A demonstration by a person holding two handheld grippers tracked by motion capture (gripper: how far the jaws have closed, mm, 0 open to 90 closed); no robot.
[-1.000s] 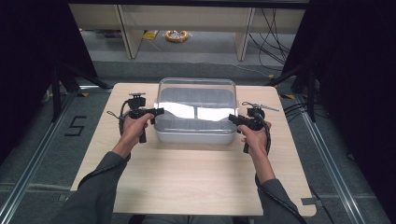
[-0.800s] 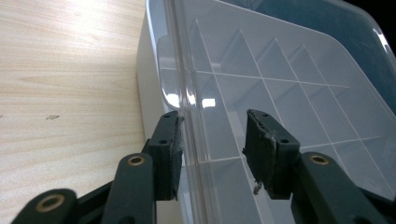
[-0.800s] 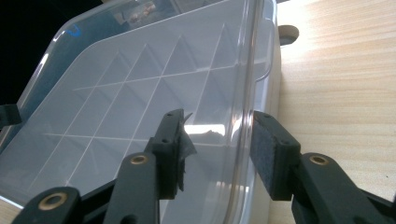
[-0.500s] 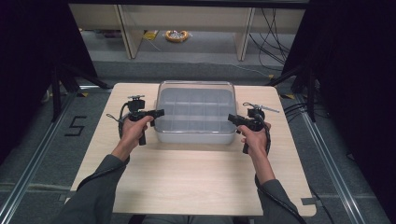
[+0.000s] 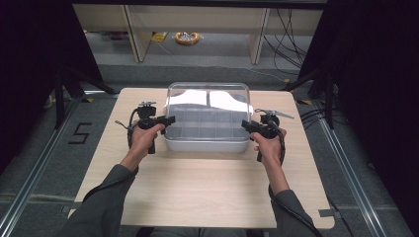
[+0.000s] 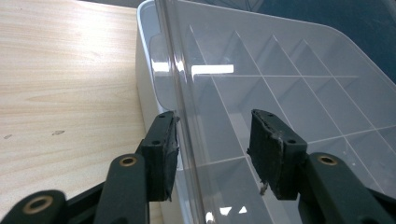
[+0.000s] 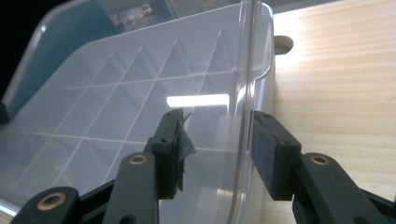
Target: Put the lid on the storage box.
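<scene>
Lid [image 5: 207, 106] edges stand between both grippers' part-open jaws, left [image 6: 212, 154] just opening, right [image 7: 217, 156] not pressing.

Pale wooden table [image 5: 207, 187]; yellow cable coil [image 5: 187, 37] on floor beyond

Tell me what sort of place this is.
Probably a lab or recording studio set up for manipulation demos. A bare wooden table stands between black curtains, cables trail over the floor, and a taped number five marks the station.
</scene>
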